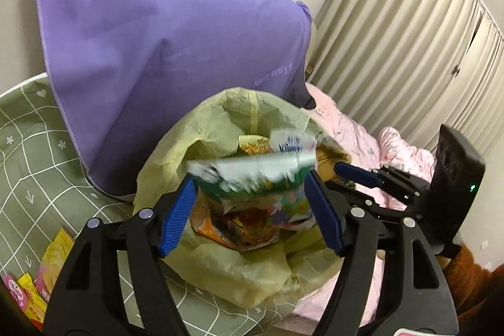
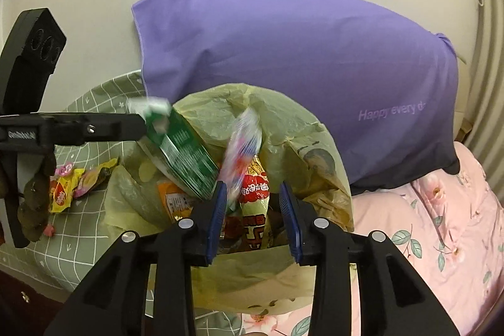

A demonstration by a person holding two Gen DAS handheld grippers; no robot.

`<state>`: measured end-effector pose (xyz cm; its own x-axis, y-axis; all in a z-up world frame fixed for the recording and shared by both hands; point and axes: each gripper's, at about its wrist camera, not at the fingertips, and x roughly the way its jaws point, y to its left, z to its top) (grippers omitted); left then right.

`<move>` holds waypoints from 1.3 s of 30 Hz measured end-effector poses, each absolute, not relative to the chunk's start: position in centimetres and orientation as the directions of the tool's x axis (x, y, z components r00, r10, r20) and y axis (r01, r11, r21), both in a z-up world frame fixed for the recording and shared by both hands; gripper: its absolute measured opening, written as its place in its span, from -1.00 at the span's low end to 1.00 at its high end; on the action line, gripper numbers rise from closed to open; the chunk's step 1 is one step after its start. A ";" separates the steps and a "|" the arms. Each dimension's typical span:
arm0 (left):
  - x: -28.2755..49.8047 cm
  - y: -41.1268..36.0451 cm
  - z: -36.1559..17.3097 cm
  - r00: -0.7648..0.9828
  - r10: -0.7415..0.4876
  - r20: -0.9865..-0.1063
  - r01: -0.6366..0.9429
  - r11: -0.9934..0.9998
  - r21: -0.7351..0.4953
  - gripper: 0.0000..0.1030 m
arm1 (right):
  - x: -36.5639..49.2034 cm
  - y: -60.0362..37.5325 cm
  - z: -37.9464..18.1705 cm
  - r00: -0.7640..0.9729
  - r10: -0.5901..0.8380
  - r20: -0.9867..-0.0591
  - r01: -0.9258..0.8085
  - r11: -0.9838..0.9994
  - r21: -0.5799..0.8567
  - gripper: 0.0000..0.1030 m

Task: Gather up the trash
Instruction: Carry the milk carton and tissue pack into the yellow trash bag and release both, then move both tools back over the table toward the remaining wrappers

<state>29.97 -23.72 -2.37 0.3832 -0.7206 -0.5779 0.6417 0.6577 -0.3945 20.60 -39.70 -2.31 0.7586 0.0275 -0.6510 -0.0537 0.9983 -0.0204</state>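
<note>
A yellow-green trash bag (image 1: pixel 220 266) (image 2: pixel 252 273) stands open on the bed, holding several snack wrappers. My left gripper (image 1: pixel 250 178) is over its mouth with the jaws wide. A blurred green and white packet (image 1: pixel 252 175) (image 2: pixel 182 153) lies across the gap at the fingertips and tilts down into the bag. My right gripper (image 2: pixel 252 186) is open at the bag's near rim. A blurred white and pink wrapper (image 2: pixel 244 140) is in the air just ahead of its left pad (image 2: pixel 217 210), free of both pads. More loose wrappers (image 1: pixel 47 266) (image 2: pixel 66 191) lie on the green sheet.
A purple pillow (image 1: pixel 157 37) (image 2: pixel 299 68) leans on the wall right behind the bag. A green checked sheet (image 1: pixel 28 153) lies to the left and a pink floral quilt (image 2: pixel 425 225) to the right. Cream curtains (image 1: pixel 409 37) hang at the far right. A brown fuzzy sleeve (image 2: pixel 31 200) holds the left gripper.
</note>
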 end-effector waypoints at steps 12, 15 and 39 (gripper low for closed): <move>27.7 -16.3 -0.7 0.471 -0.703 -0.534 0.595 0.699 -0.396 0.37 | 18.8 -36.1 0.2 0.800 0.010 -0.600 -0.039 0.999 -0.036 -0.34; 27.3 -12.9 -1.6 0.519 -0.657 -0.547 0.540 0.748 -0.386 0.37 | 18.9 -34.5 0.6 0.809 0.024 -0.588 -0.051 0.998 -0.030 -0.34; 25.6 19.2 -11.1 0.731 -0.033 -0.681 -0.140 0.970 -0.197 0.37 | 20.9 -19.9 -4.3 0.689 0.336 -0.642 -0.317 0.936 0.150 -0.07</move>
